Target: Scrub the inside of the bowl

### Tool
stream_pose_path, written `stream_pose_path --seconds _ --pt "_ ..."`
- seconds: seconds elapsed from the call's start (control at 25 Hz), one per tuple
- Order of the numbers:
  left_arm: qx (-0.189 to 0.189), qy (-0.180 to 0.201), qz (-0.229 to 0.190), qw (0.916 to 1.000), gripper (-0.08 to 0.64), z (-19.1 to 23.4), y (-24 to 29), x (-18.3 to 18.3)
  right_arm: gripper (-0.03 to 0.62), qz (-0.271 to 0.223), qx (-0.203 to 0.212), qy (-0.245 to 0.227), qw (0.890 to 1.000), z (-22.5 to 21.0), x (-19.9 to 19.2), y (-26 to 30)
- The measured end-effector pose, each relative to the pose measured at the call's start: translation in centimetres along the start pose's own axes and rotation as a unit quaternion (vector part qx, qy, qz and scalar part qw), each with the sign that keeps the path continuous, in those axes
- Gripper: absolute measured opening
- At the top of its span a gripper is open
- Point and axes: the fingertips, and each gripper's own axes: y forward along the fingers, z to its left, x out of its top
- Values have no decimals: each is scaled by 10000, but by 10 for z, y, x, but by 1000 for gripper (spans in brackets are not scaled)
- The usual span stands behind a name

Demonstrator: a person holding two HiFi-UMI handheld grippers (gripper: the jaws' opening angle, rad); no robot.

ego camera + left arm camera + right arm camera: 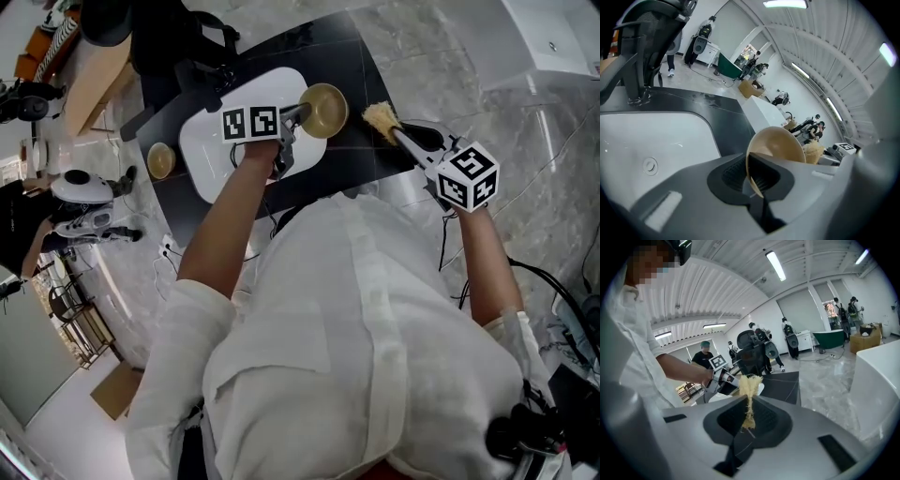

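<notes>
Left gripper (296, 116) clamped shut on rim of tan bowl (324, 110), held above right edge of white sink (211, 155). Right gripper (401, 137) pinches a straw-coloured fibre scrubber (380, 116) just beside the bowl, not touching.

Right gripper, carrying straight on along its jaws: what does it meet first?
Probably the tan round bowl, which the left gripper pinches at its rim. The yellow fibrous scrubber held in the right gripper would touch it first. Depth is unclear, so it might pass just beyond the rim.
</notes>
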Motion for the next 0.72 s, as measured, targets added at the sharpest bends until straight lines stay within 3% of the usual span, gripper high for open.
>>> stream_pose_path --seconds 0.48,0.72 --pt "1107 182 354 9931 15 34 52 3 26 271 -130 123 9995 -10 -28 -14" --pt "1204 97 362 9920 29 41 59 5 26 344 -143 192 9991 -13 -36 -17"
